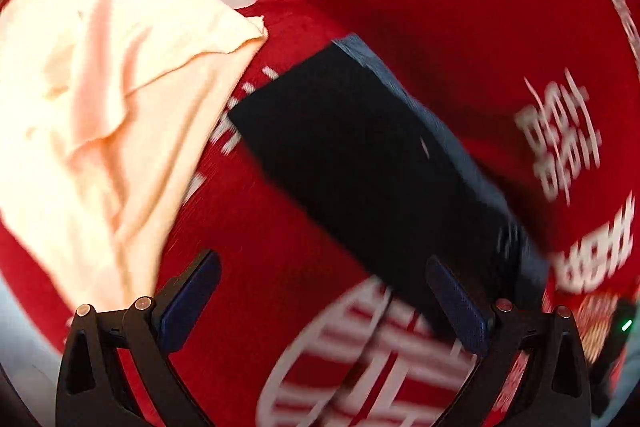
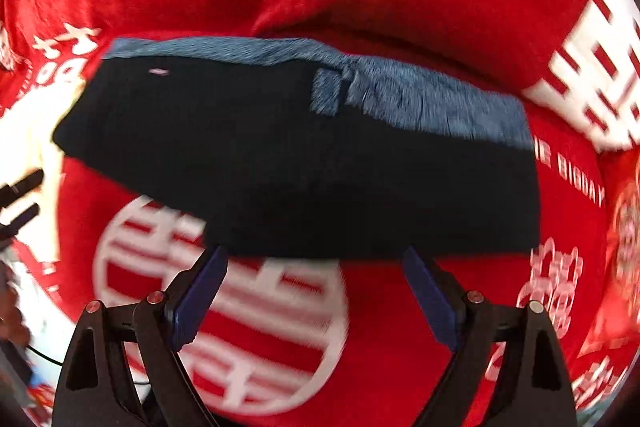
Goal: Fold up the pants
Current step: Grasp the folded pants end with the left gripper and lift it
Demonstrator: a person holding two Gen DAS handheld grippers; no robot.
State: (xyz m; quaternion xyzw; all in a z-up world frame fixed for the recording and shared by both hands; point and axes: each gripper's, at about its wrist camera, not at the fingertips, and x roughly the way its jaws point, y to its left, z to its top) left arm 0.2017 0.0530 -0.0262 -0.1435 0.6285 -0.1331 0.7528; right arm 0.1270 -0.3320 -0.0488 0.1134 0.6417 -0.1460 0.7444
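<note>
Red cloth with white print underneath, dark pants lying folded flat on it, blue waistband along the far edge, a cream garment just beside. Both claws released and empty: left gripper spread wide near one end of the pants, right gripper spread wide at the near edge. Likely to pinch the red cloth along with the pants if closed too low, dragging the fold crooked; could also snag the cream garment on the left.

Black-framed claw, claw: blue ribbed pads, silver-and-red pivot screws.
</note>
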